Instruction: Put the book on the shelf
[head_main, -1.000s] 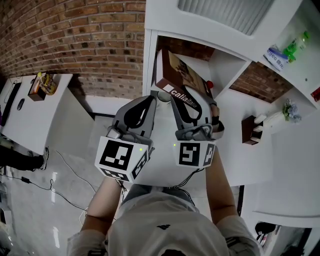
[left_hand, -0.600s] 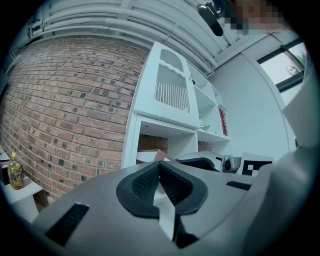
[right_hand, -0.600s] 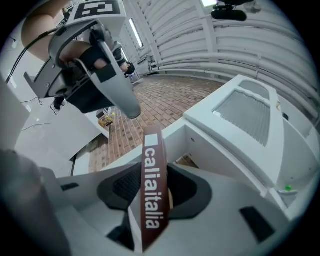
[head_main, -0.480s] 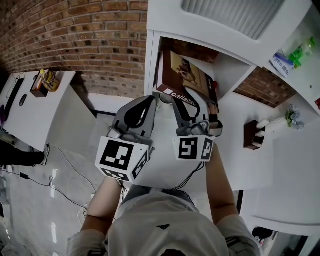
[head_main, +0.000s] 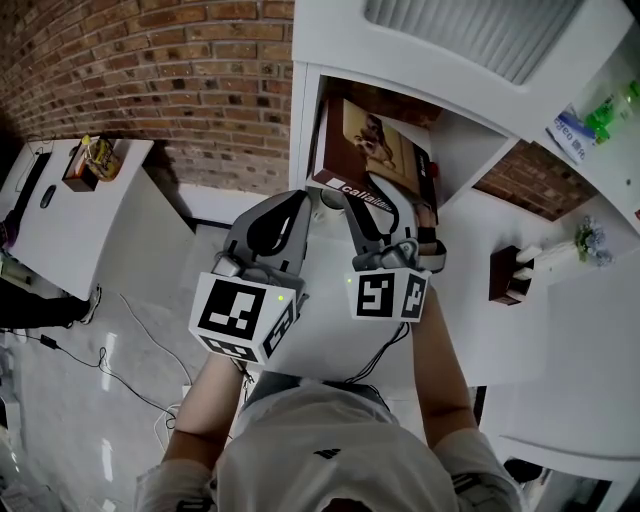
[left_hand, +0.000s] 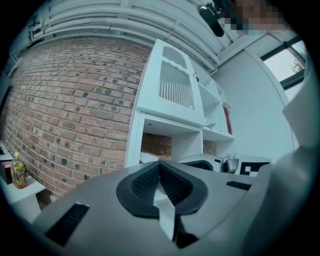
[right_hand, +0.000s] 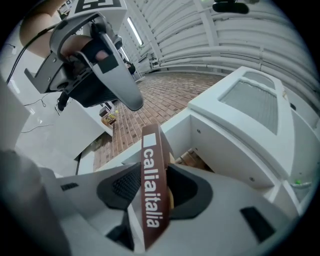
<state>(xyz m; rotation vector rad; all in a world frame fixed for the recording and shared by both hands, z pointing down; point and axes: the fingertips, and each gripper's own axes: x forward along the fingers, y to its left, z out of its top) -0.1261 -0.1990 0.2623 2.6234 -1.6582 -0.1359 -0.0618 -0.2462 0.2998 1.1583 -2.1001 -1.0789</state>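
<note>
Two grippers, left gripper (head_main: 303, 200) jaws together, empty, right gripper (right_hand: 152, 175) jaws just opening, book (head_main: 380, 150) loose between

White "caliaitalia" lettering along the brown spine of the book (right_hand: 152, 190).

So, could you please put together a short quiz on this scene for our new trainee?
1. True or false: the left gripper grips the book.
2. Where does the book's far end lie? A) inside a shelf compartment B) on the white desk C) on the floor
3. Fill in: the book's spine stands between the jaws of the ____ gripper.
Key: 1 false, it is shut on nothing. 2 A. 3 the right gripper; its jaws have just been opening, and the pads look clear of the spine.
</note>
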